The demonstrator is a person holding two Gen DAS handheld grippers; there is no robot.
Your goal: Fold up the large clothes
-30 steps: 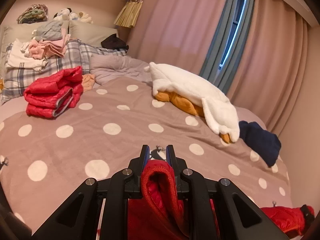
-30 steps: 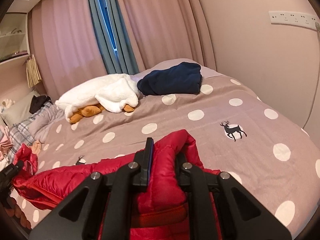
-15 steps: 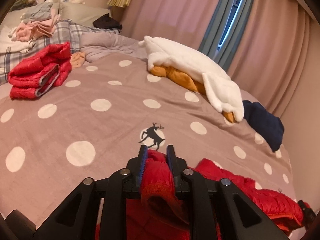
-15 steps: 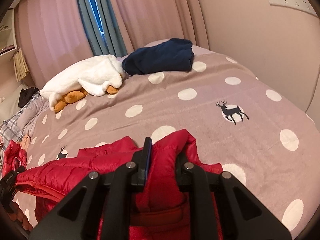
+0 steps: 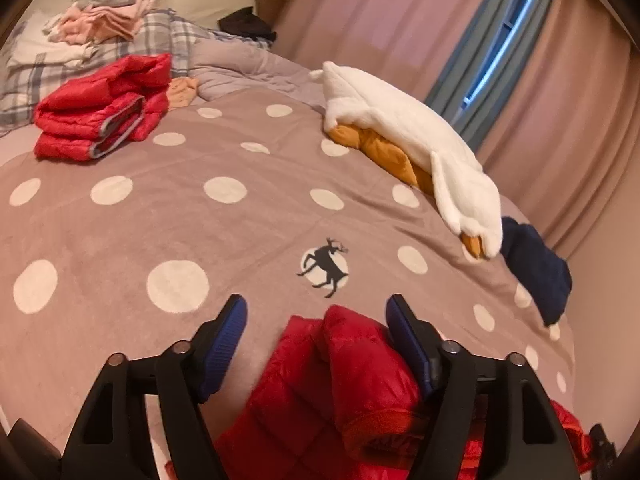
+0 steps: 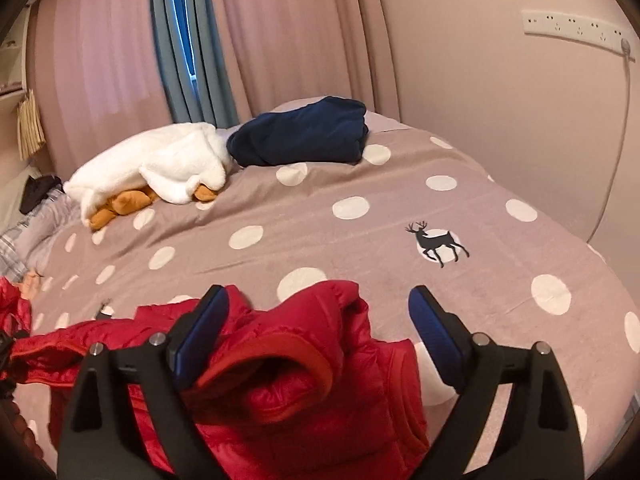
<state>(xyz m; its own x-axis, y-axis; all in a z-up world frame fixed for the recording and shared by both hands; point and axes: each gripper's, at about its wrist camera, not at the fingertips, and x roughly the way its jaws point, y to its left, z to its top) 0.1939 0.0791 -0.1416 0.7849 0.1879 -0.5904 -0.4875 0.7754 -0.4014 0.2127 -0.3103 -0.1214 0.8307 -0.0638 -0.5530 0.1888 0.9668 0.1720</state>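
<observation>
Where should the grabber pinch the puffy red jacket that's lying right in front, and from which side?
Probably the raised cuff fold of the red jacket, coming from above. It humps up off the bed between the right gripper's opening jaws, so the pads could close across it; the flat quilted parts offer no ridge.

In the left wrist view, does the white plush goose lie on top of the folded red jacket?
No, the white plush goose lies well apart from the folded red jacket.

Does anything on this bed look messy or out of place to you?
Mostly the red puffer jacket: it lies rumpled between the opening jaws of both grippers, unlike the folded red jacket near the pillows. The white fleece garment is also slumped unfolded over something orange.
</observation>
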